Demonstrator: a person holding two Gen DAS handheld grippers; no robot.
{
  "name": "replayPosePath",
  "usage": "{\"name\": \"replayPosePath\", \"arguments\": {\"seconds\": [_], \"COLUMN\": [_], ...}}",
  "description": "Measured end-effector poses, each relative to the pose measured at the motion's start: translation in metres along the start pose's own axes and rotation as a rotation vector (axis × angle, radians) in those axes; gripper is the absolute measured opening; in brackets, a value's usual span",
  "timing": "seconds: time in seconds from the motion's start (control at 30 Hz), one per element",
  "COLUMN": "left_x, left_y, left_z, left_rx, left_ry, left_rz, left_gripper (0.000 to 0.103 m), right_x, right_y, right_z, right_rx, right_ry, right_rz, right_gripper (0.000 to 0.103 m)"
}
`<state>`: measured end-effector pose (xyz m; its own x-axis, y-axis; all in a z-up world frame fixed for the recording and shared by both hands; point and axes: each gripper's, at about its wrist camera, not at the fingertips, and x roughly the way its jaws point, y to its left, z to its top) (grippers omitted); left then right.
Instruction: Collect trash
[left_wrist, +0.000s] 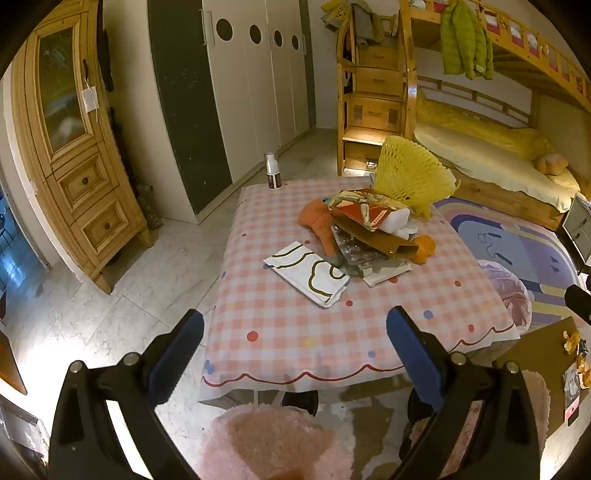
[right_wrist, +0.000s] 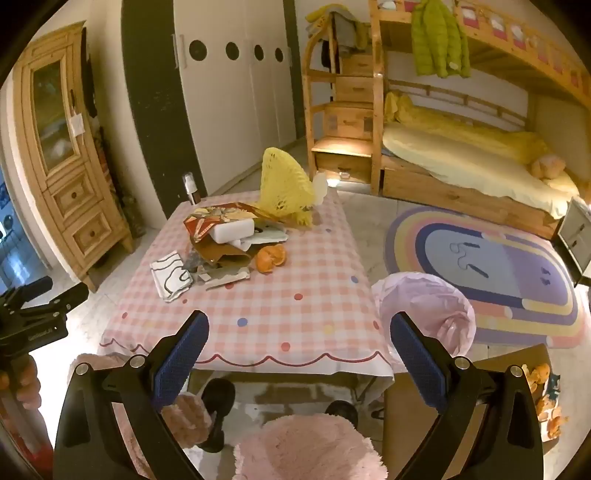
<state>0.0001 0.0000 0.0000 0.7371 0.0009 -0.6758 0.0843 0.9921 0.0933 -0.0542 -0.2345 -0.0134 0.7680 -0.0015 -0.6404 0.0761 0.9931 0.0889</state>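
A heap of trash lies on the far half of a table with a pink checked cloth (left_wrist: 369, 325) (right_wrist: 295, 306): a yellow foam net (left_wrist: 410, 173) (right_wrist: 284, 188), a red and gold wrapper (left_wrist: 365, 210) (right_wrist: 214, 218), a white foam block (right_wrist: 232, 230), orange peel (left_wrist: 423, 247) (right_wrist: 271, 258), a white patterned paper (left_wrist: 310, 271) (right_wrist: 170, 275). My left gripper (left_wrist: 295, 328) hangs open above the table's near edge, nothing between its blue pads. My right gripper (right_wrist: 299, 332) is open too, over the near right part of the table. The left gripper's body (right_wrist: 33, 314) shows at the left edge of the right wrist view.
A bin lined with a pink bag (right_wrist: 428, 310) (left_wrist: 509, 291) stands on the floor to the right of the table. A small bottle (left_wrist: 272, 170) (right_wrist: 190, 190) stands at the table's far left corner. A cardboard box (right_wrist: 524, 380) with peel sits at the right. Pink fluffy slippers (right_wrist: 306, 446) are below.
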Motion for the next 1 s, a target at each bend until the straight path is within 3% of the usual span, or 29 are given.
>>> {"name": "replayPosePath", "arguments": {"seconds": [1.0], "left_x": [0.0027], "left_y": [0.0039], "left_z": [-0.0040], "left_rx": [-0.002], "left_ry": [0.008], "left_rz": [0.001], "left_gripper": [0.096], "right_x": [0.0019], "right_y": [0.0031], "right_z": [0.0000], "right_rx": [-0.012], "right_ry": [-0.001], "right_rz": [-0.010], "right_gripper": [0.098]}}
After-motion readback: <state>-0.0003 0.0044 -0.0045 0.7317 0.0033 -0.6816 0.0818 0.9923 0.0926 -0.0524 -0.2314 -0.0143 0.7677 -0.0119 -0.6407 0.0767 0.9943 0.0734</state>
